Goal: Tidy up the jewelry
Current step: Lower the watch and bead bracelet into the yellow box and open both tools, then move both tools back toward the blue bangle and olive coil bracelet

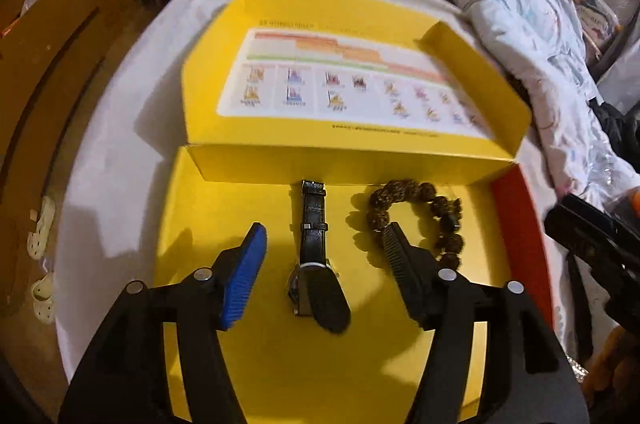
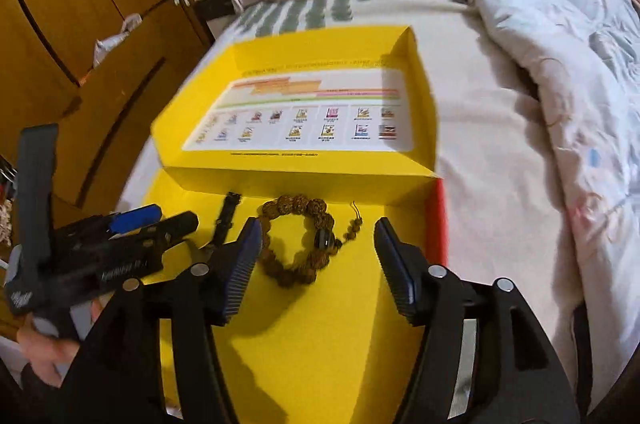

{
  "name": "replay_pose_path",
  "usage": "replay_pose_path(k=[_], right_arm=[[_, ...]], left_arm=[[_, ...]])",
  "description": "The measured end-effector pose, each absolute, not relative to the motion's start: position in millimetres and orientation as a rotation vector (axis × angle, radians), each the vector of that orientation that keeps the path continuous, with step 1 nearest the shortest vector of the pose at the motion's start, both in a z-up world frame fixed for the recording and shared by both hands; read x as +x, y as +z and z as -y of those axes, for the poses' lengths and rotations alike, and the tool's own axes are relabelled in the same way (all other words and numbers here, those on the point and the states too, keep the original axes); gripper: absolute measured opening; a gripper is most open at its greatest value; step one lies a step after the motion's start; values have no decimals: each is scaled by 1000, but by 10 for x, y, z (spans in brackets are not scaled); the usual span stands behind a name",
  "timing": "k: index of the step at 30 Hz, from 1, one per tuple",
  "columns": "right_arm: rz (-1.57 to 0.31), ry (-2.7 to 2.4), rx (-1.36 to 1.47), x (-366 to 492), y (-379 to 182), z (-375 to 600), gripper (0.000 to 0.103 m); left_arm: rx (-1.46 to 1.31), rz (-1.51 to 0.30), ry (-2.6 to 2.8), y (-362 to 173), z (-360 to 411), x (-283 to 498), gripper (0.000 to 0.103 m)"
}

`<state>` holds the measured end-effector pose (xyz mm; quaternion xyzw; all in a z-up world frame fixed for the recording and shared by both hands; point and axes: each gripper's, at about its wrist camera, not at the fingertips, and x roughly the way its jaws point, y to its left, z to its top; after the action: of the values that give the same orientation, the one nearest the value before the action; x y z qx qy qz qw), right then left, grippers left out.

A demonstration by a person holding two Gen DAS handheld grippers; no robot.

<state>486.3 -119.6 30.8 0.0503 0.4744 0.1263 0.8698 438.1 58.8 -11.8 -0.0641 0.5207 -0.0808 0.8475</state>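
Observation:
An open yellow box (image 1: 280, 364) lies on a bed. On its floor a watch (image 1: 314, 252) with a black strap lies lengthwise, and a brown bead bracelet (image 1: 420, 216) lies to its right. My left gripper (image 1: 326, 230) hovers open above the watch, its fingers apart on either side and touching nothing. In the right wrist view my right gripper (image 2: 318, 224) stands open over the bracelet (image 2: 304, 204), with the beads between its fingers and clear of the pads. The watch strap (image 2: 228, 212) shows to the left, partly hidden by the left gripper (image 2: 160, 220).
The box's lid (image 1: 352, 80), with a printed chart inside, lies open on the far side. A crumpled quilt (image 1: 520, 24) covers the bed's right part. Wooden cabinets (image 2: 80, 24) stand on the left, and pale slippers (image 1: 40, 232) lie on the floor. A hand (image 2: 44, 352) holds the left gripper.

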Motion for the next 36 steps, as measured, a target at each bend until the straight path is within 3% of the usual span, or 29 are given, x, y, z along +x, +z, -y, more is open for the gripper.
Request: replay_pose_path(k=[6, 17, 27, 36], right_arm=[[-912, 278, 156, 4176, 733, 1459, 76], [-854, 306, 155, 2852, 1057, 1763, 76], [-899, 326, 111, 2227, 589, 1561, 76], [-933, 260, 138, 2140, 228, 1589, 76]], left_arm=[[-101, -1022, -161, 256, -575, 4019, 76], [-113, -928, -173, 452, -723, 2858, 82], [-167, -906, -175, 419, -1268, 2064, 84], [-253, -1000, -126, -172, -1670, 1811, 85]])
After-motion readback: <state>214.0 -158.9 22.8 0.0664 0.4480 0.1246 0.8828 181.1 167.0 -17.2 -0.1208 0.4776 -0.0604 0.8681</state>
